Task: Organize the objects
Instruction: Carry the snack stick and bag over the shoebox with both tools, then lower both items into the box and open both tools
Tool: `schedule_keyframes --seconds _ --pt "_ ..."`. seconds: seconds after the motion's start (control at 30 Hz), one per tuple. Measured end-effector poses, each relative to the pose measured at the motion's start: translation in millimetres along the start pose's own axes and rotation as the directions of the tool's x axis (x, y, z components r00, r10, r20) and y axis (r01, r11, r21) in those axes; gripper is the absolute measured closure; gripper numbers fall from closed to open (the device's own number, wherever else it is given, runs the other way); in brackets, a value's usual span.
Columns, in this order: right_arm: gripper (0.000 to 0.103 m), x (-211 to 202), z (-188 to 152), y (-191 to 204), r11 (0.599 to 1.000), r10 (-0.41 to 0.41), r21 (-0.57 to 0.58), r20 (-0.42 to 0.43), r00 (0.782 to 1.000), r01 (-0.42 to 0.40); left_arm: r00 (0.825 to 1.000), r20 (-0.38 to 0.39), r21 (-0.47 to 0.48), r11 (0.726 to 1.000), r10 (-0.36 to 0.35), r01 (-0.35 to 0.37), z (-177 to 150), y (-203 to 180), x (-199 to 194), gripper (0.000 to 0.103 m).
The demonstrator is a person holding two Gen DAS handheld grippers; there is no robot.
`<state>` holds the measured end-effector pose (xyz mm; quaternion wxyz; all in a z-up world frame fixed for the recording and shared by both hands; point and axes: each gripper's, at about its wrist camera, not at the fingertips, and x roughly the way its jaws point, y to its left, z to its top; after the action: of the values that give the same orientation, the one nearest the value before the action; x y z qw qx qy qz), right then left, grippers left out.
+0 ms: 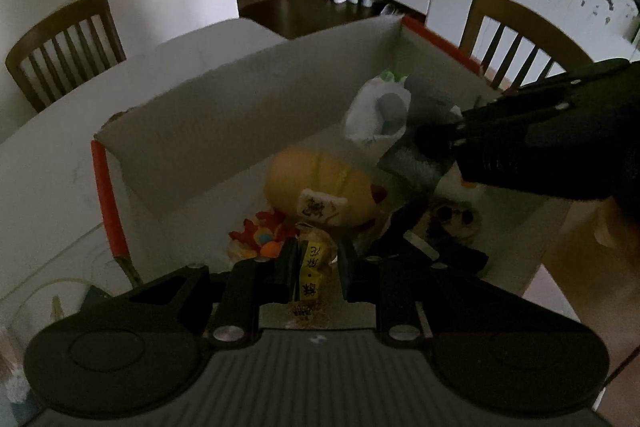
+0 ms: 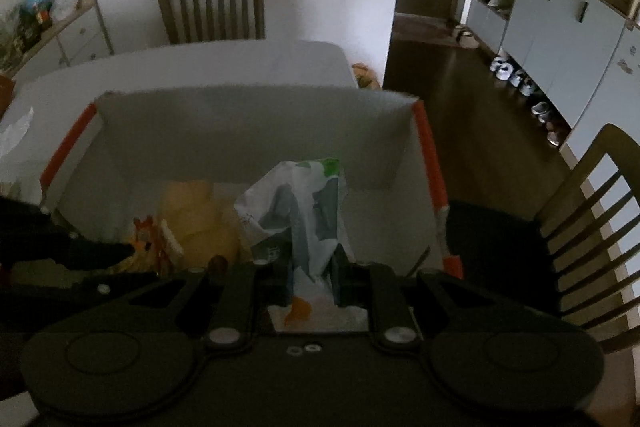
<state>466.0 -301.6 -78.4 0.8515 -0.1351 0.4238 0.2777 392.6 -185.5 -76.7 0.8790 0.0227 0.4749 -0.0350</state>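
A white cardboard box (image 1: 208, 131) (image 2: 256, 123) with orange corner strips stands on the white table. Over its near side my left gripper (image 1: 316, 263) is shut on a small yellow snack packet (image 1: 312, 259) with dark characters. Inside lie a yellow plush toy (image 1: 320, 183) (image 2: 196, 215) with a mahjong-tile tag and a red and orange toy (image 1: 260, 237). My right gripper (image 2: 314, 271) is shut on a white, grey and green plastic pouch (image 2: 300, 203) over the box. From the left wrist it enters at the right (image 1: 440, 143), gripping the pouch (image 1: 380, 115).
Wooden slat-back chairs (image 1: 66, 43) (image 1: 516, 43) (image 2: 212, 7) (image 2: 592, 227) stand around the table (image 1: 48, 163). Dark wood floor, grey cabinets (image 2: 560, 27) and several shoes (image 2: 520, 83) lie beyond. A dark item (image 1: 456, 251) and a round patterned piece (image 1: 456, 219) rest in the box's near right.
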Motion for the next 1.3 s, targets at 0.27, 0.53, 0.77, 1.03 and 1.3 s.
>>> schedule_keyframes --seconds 0.27,0.53,0.77,1.03,1.3 --pt "0.082 11 -2 3 1.000 -0.011 -0.018 -0.032 0.999 0.011 0.998 -0.064 -0.026 0.999 0.018 -0.019 2 2 15 0.083" --pt "0.076 4 -1 -5 1.000 0.003 -0.027 -0.030 1.000 -0.004 0.997 -0.081 -0.036 0.999 0.006 -0.009 2 3 18 0.083" --pt "0.064 -7 -3 -7 0.999 0.012 -0.039 -0.010 1.000 -0.013 0.998 -0.069 -0.072 0.997 0.000 -0.005 0 6 14 0.078" --pt "0.053 -25 -6 -13 0.999 0.034 -0.016 0.017 0.999 -0.034 0.999 -0.030 -0.060 0.997 -0.042 0.040 -6 5 1 0.043" --pt "0.040 -55 -11 -17 0.997 0.075 0.010 0.059 0.995 -0.075 0.998 0.043 -0.062 0.997 -0.042 0.045 -8 -1 -22 0.039"
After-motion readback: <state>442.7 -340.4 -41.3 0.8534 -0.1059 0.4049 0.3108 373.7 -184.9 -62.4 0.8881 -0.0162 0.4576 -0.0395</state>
